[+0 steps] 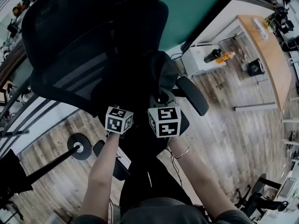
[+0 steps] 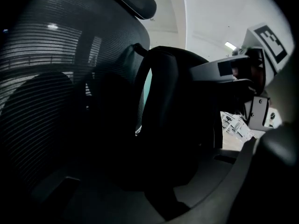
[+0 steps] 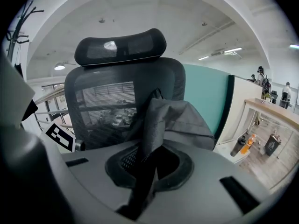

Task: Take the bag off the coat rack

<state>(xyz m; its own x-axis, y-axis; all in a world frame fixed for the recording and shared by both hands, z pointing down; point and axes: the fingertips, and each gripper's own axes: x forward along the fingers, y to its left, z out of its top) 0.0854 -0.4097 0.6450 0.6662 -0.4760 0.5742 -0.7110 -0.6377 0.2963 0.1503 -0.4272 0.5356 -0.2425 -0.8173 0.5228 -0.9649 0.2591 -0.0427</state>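
A dark grey bag (image 1: 163,76) hangs between my two grippers, right in front of a black mesh office chair (image 1: 84,55). My right gripper (image 3: 145,171) is shut on a fold of the bag's grey fabric (image 3: 180,120) and its black strap. My left gripper (image 2: 163,190) is shut on the bag's dark body (image 2: 177,115), with a strap loop (image 2: 147,73) rising above it. In the head view both marker cubes sit side by side, left gripper (image 1: 125,104) and right gripper (image 1: 161,104), with their fingertips hidden in the bag. The coat rack's top (image 3: 17,17) shows far left.
The coat rack's round base (image 1: 79,146) and pole stand on the wood floor at left. The chair's armrest (image 1: 194,94) juts out to the right. A white cabinet (image 1: 198,62) with bottles, a teal partition (image 1: 187,8) and a wooden desk (image 1: 268,55) lie beyond.
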